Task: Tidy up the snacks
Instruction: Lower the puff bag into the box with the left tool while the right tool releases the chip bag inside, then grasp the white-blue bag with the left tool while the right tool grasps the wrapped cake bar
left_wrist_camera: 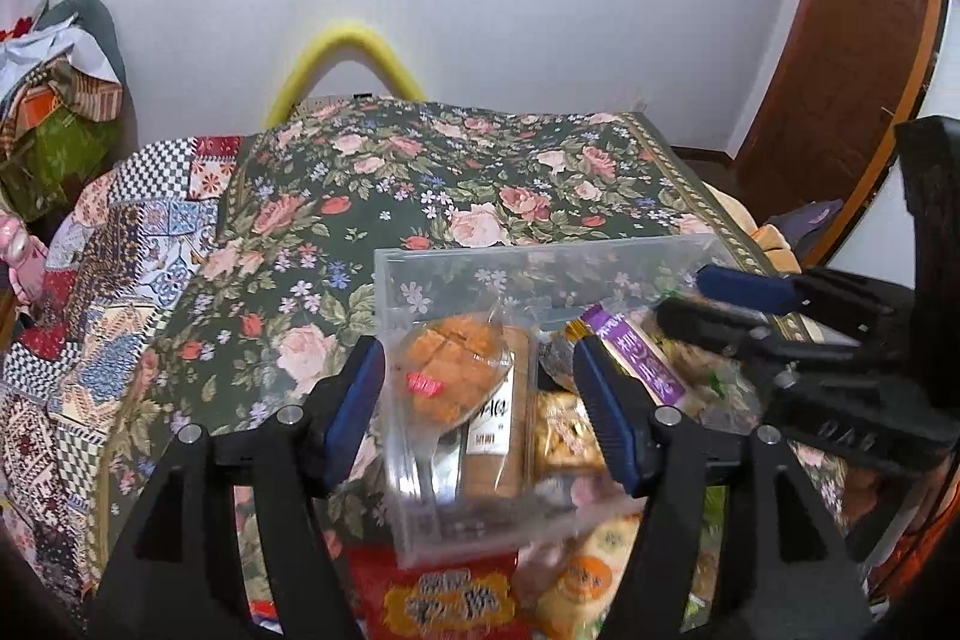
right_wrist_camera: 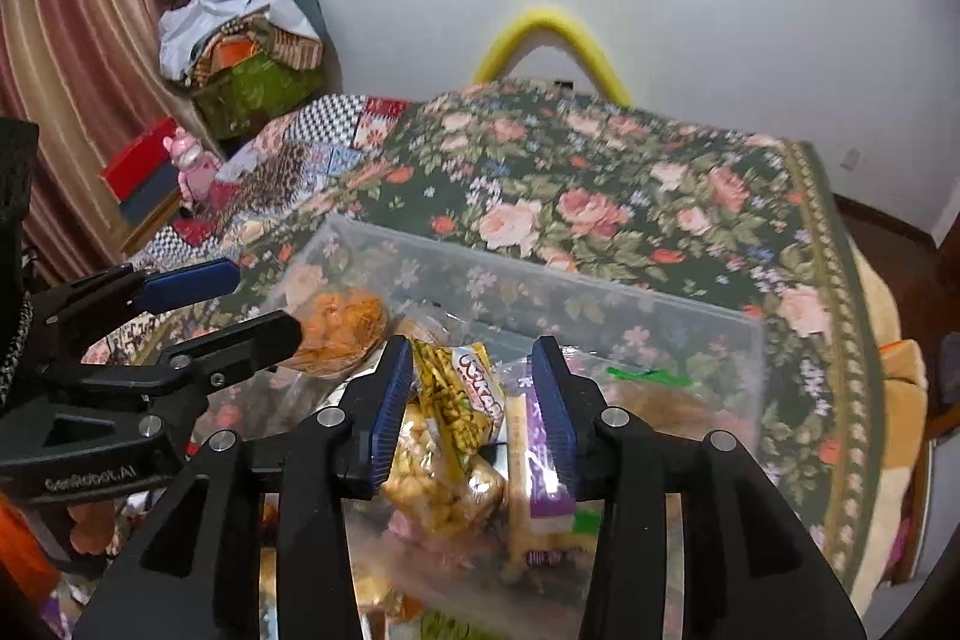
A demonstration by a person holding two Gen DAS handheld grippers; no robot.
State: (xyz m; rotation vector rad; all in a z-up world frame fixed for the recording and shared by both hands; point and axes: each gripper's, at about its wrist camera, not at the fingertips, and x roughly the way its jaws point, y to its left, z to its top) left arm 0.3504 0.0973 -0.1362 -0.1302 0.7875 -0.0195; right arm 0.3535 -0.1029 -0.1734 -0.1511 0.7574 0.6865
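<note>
A clear plastic box on the floral tablecloth holds several snack packs. My left gripper is open and straddles the box's left wall. A bagged orange bun lies loose between its jaws, beside a wrapped brown loaf. My right gripper is open over the box's right half. A yellow snack packet lies between its fingers, and a purple packet is by the right finger. Each view shows the other gripper at its side edge.
A red packet and a yellow-orange bag lie in front of the box. A patchwork cloth covers the table's left side. A yellow foam arch stands against the far wall, and a heap of clothes sits at the back left.
</note>
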